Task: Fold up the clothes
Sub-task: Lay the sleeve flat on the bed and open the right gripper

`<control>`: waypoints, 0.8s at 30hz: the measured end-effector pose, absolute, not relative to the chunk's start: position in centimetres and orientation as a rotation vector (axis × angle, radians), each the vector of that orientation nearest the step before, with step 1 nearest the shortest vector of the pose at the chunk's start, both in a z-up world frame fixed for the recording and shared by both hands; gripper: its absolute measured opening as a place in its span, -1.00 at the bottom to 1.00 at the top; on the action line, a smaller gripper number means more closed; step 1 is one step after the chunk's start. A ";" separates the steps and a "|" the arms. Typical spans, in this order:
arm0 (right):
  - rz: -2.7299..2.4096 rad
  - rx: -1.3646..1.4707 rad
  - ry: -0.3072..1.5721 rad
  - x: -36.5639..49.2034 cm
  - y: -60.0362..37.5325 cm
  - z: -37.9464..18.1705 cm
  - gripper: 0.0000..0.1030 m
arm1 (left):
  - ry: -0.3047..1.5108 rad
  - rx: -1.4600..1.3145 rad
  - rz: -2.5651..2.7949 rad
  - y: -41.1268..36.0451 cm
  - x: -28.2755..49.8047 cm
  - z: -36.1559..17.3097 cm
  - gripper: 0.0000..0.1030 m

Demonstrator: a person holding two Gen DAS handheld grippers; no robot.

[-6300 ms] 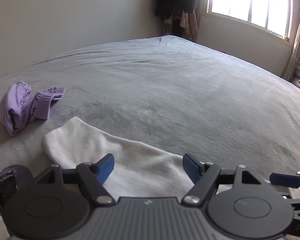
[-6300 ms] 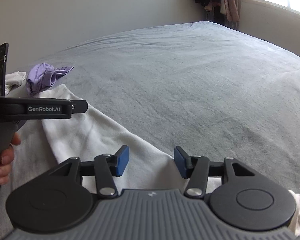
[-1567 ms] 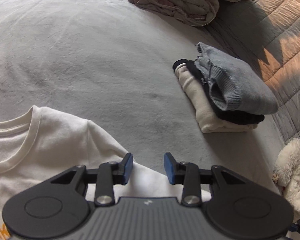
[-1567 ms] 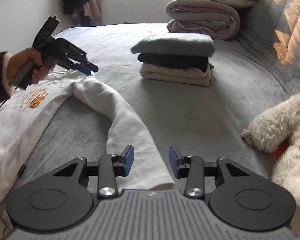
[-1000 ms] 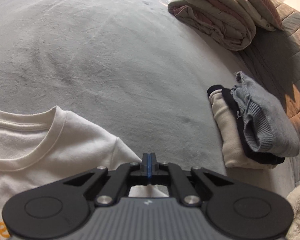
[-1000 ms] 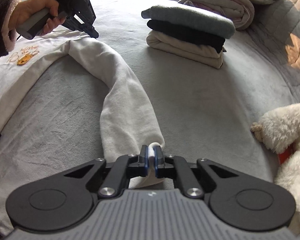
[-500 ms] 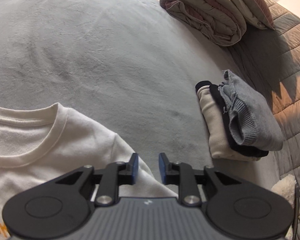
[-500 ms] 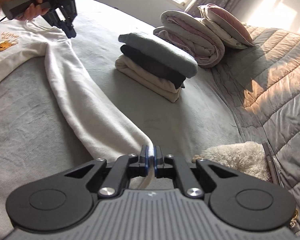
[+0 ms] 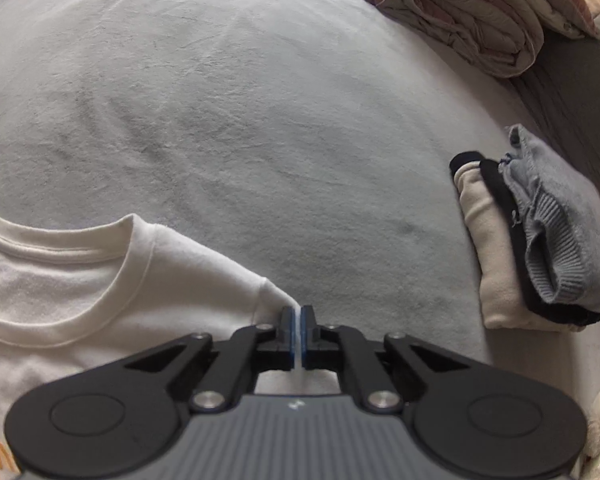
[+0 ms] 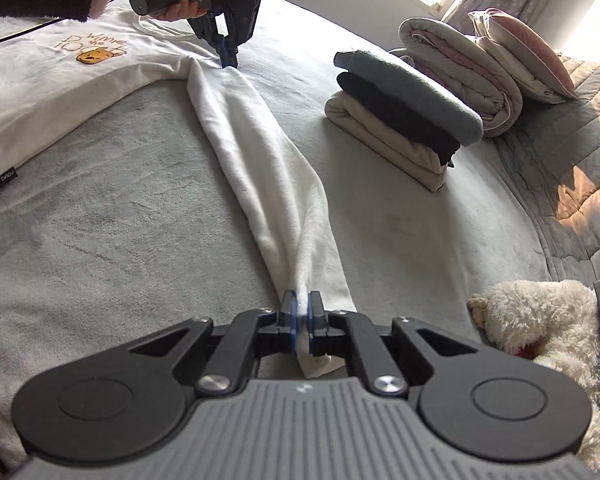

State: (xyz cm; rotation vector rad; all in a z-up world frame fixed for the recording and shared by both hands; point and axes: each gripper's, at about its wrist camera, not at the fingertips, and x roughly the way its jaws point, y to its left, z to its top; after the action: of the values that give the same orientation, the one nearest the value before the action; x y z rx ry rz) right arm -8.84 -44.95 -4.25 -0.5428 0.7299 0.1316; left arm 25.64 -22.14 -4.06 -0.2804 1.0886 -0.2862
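1. A grey bed is seen under everything; folded quilts and a stack of three folded garments are kept toward its far side, and a plush toy is seen at the right edge.
2. The white shirt is laid flat on the bed, print up, with its collar just beside the left grip.
3. Its sleeve is now drawn out straight between the two grippers; a second ago it was curved and slack.
4. The right gripper is clamped on the cuff, as it was a second ago.
5. The left gripper has just been re-closed on the shoulder seam after being parted half a second ago; a sliver of cloth is pinched between its fingers.
6. With both ends held, the sleeve is judged ready to be folded across the body.
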 end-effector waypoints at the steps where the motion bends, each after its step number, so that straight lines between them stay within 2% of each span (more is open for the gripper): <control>1: 0.122 -0.559 0.722 -8.9 -45.0 -4.1 -0.88 | 1.064 -0.353 -0.302 -21.1 25.4 -4.0 -0.97; 5: 0.024 -0.614 0.683 -8.3 -46.0 -3.3 -0.89 | 0.982 -0.716 -0.352 -16.5 24.8 -5.3 -0.97; 7: -0.016 -0.607 0.669 -7.4 -46.8 -2.8 -0.89 | 0.942 -0.789 -0.360 -15.7 24.4 -6.0 -0.98; 15: -0.138 -0.526 0.729 -0.1 -51.1 -3.1 -0.90 | 0.783 -0.629 -0.423 -19.1 23.6 -5.9 -1.00; 19: -0.158 -0.416 0.824 2.8 -53.1 -4.8 -0.89 | 0.819 -0.502 -0.450 -20.4 23.2 -5.8 -0.98; 21: -0.199 -0.385 0.825 2.9 -53.6 -4.8 -0.60 | 0.821 -0.436 -0.495 -21.0 22.4 -5.4 -0.95; 22: -0.221 -0.370 0.823 2.9 -53.8 -4.8 -0.30 | 0.821 -0.403 -0.518 -21.3 21.9 -5.3 -0.86; 23: -0.247 -0.340 0.813 2.6 -54.1 -4.5 -0.12 | 0.804 -0.348 -0.546 -21.6 21.1 -5.0 -0.77; 24: -0.266 -0.303 0.806 2.2 -54.6 -4.2 -0.11 | 0.789 -0.305 -0.567 -21.9 20.4 -4.7 -0.71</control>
State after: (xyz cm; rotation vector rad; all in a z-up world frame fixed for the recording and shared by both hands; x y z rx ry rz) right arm 2.17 -54.56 -4.17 -0.3029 0.8063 -0.2658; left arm 20.39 -21.89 -4.75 -0.3052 0.7886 -0.5673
